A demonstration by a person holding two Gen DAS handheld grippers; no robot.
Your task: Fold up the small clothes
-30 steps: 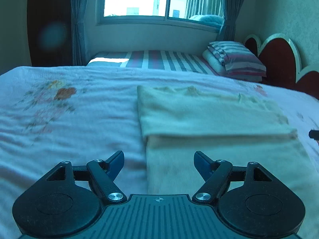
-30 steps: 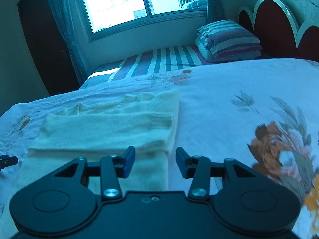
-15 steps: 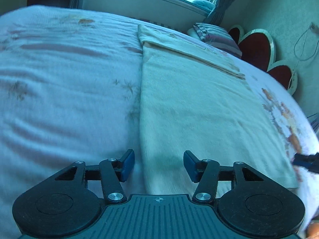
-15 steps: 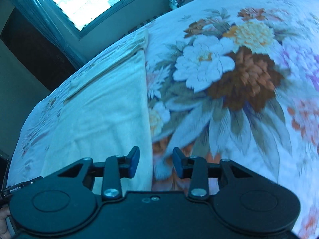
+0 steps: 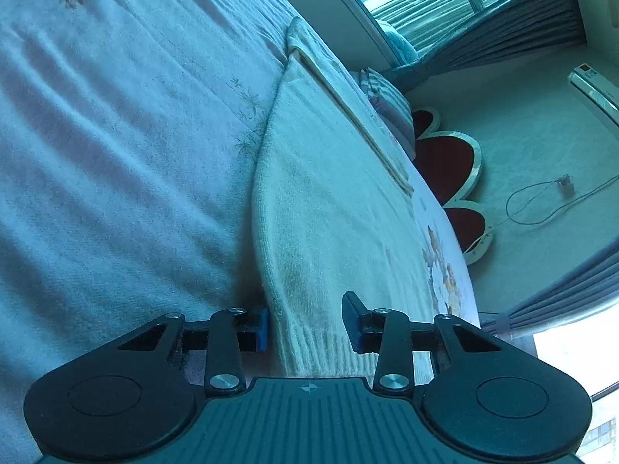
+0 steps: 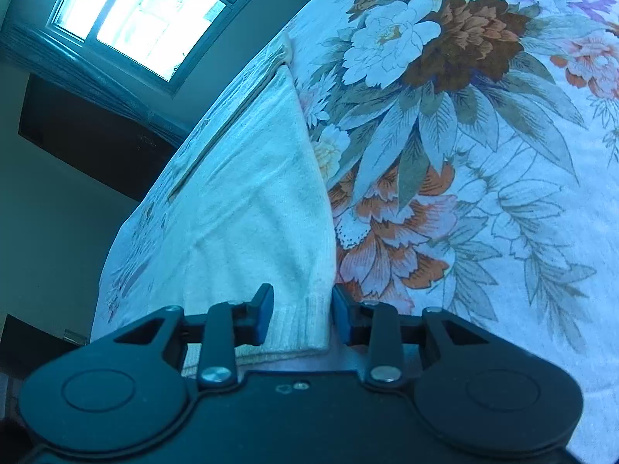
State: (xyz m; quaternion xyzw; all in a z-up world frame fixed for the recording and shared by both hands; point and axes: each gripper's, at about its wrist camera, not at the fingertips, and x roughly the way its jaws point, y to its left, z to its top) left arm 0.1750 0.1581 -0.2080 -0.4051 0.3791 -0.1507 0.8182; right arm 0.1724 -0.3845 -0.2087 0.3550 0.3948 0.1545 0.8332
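A cream knit garment point(image 5: 332, 201) lies flat on the bed, its far end folded over into a band point(image 5: 348, 92). My left gripper point(image 5: 307, 324) sits rolled at the near left corner of the ribbed hem. Its jaws are closing with the hem corner between them, and the pads stand apart from the cloth's faces. In the right wrist view the same garment point(image 6: 251, 193) runs away from me. My right gripper point(image 6: 301, 311) straddles the near right hem corner, jaws also closing, a gap still showing around the fabric.
The garment rests on a pale bedspread point(image 5: 116, 135) printed with big flowers point(image 6: 445, 58) on the right side. Striped pillows point(image 5: 387, 96) and a red scalloped headboard point(image 5: 445, 158) stand beyond it. A window point(image 6: 147, 19) and curtains are behind.
Both grippers came back from the folded far band to the near hem corners, dropped lower and rolled. Their jaws have narrowed, and the hem now lies between each pair.
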